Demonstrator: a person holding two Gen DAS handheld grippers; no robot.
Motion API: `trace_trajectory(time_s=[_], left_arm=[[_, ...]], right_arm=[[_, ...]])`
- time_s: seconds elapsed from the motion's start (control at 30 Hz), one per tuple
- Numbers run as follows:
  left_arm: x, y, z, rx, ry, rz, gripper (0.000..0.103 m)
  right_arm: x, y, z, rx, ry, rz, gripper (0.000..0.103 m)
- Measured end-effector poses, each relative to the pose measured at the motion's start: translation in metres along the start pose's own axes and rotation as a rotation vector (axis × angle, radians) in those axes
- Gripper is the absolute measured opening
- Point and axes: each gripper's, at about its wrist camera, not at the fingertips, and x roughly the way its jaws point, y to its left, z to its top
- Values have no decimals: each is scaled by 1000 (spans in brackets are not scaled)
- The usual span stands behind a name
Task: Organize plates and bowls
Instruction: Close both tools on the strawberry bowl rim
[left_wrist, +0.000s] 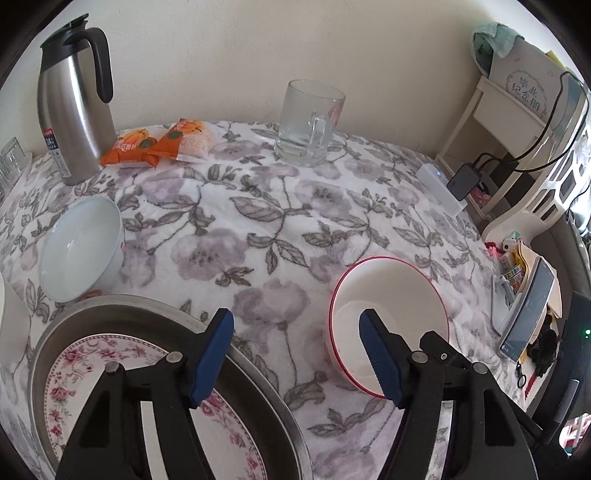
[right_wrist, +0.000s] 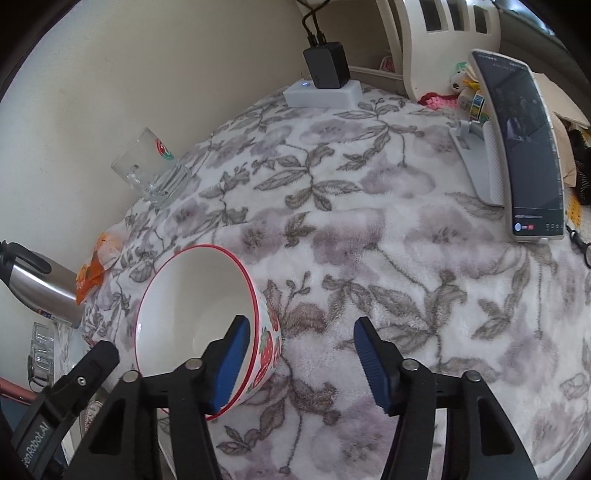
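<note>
A white bowl with a red rim (left_wrist: 391, 295) and strawberries on its outside (right_wrist: 199, 295) stands on the flowered tablecloth (left_wrist: 258, 221). My left gripper (left_wrist: 297, 325) is open, its right finger (left_wrist: 380, 358) inside the bowl and its left finger over the plate, so the bowl's near-left wall lies between them untouched. My right gripper (right_wrist: 302, 332) is open too, its left finger (right_wrist: 232, 354) inside the bowl and the right one over the cloth. A flower-patterned plate (left_wrist: 85, 369) lies in a round metal dish (left_wrist: 110, 310) at lower left. A plain white bowl (left_wrist: 81, 251) sits behind it.
Along the wall stand a steel flask (left_wrist: 74, 99), orange snack packets (left_wrist: 159, 144) and a glass mug (left_wrist: 310, 122). At the table's right are a white box with a black charger (right_wrist: 325, 85) and a phone on a stand (right_wrist: 532, 147). Small glasses (left_wrist: 11, 158) sit far left.
</note>
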Motion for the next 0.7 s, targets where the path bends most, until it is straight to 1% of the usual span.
trace_trajectory(time_s=[0.1, 0.23, 0.37, 0.47, 0.5, 0.6, 0.7], left_arm=[[4, 0, 1, 3, 6, 1, 63], [11, -1, 0, 2, 21, -8, 60], [16, -6, -3, 18, 36, -15, 53], [20, -10, -6, 32, 45, -14, 45], [21, -11, -7, 35, 46, -14, 39], [24, -15, -9, 44, 49, -13, 29], [28, -17, -10, 48, 55, -17, 27]], right_arm=[[3, 1, 0, -3, 6, 21, 48], [5, 2, -1, -8, 8, 43, 40], [5, 5, -2, -22, 7, 61, 31], [5, 6, -3, -31, 11, 73, 28], [6, 7, -3, -33, 13, 78, 28], [8, 5, -4, -33, 24, 87, 27], [8, 6, -7, -42, 30, 88, 26]])
